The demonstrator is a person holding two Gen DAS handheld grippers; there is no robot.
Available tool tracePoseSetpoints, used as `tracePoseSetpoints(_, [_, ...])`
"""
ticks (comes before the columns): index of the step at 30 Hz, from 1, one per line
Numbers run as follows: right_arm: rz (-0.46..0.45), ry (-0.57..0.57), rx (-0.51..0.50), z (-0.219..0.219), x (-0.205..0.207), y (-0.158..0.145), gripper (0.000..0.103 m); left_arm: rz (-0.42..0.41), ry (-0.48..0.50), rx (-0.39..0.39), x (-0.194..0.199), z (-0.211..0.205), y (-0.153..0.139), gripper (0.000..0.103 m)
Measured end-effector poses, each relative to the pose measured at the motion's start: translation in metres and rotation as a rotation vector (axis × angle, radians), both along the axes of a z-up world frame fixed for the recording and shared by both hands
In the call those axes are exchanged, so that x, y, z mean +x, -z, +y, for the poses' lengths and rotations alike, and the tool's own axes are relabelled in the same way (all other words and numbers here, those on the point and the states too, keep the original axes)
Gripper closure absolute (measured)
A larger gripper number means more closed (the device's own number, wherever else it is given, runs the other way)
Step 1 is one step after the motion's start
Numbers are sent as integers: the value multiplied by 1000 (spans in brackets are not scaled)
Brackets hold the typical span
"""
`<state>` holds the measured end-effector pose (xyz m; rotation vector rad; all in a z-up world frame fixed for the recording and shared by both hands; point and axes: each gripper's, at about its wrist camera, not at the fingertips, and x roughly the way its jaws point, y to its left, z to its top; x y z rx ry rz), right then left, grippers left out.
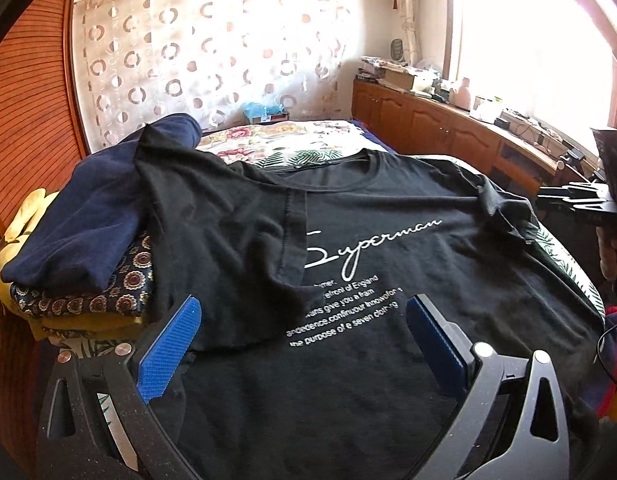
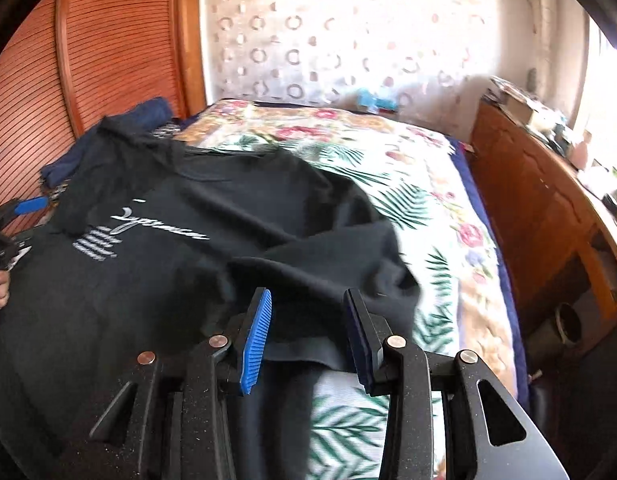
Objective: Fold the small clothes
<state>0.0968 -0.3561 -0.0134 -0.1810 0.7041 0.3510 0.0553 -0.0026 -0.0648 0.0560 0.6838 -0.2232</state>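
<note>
While both jaws gape empty, black T-shirt (image 1: 368, 240) print part-hidden, blurred sleeve edge.

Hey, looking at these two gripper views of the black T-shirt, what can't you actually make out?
- Black T-shirt print: first letters of the small lines hidden by the folded-over left side, left wrist view; motion-blurred in right wrist view.
- Shirt hem: cut off by the bottom edge, behind the left gripper.
- Stacked clothes: lower layers covered by the navy garment.
</note>
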Motion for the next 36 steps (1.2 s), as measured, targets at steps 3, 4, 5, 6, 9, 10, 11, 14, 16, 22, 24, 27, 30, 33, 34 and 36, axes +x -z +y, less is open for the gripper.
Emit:
tracePoseSetpoints(3, [17,39,-32,-8,8,11,64,4,4,1,0,-3,2,0])
tracePoseSetpoints(4, [26,47,-38,-11,11,16,64,6,6,1,0,-2,3,0])
tracePoseSetpoints(5, [43,51,-41,-10,19,21,64,9,7,1,0,-3,3,0])
tracePoseSetpoints(6, [62,54,-42,-10,22,25,64,11,7,1,0,-3,4,0])
tracePoseSetpoints(9, [82,75,-78,-9,31,35,64,16,4,1,1,-2,5,0])
tracePoseSetpoints(10, [85,77,-84,-8,32,35,64,17,3,0,1,-2,6,0])
tracePoseSetpoints(11, [85,78,-90,-4,38,34,64,18,2,-2,1,-2,7,0])
tracePoseSetpoints(14, [72,81,-102,-2,45,26,64,21,3,-1,0,-3,8,0])
tracePoseSetpoints(16, [46,72,-97,4,45,20,85,23,4,0,0,-3,9,0])
tracePoseSetpoints(22, [-45,63,-87,16,45,1,100,32,5,-4,-1,-3,12,0])
tracePoseSetpoints(24, [-68,48,-80,23,45,-7,100,33,4,-6,-2,-3,12,0])
tracePoseSetpoints(27, [-86,2,-48,38,45,-22,100,32,1,-7,-2,-2,12,0])
tracePoseSetpoints(30, [-98,-59,-16,63,44,-40,100,30,-3,-10,-3,-1,12,0])
tracePoseSetpoints(33, [-95,-121,29,85,49,-54,100,31,-6,-17,-4,1,12,0])
tracePoseSetpoints(34, [-88,-136,44,94,52,-57,100,32,-6,-19,-4,2,13,0])
tracePoseSetpoints(36, [-51,-159,70,112,60,-59,100,39,-8,-21,-3,3,15,0])
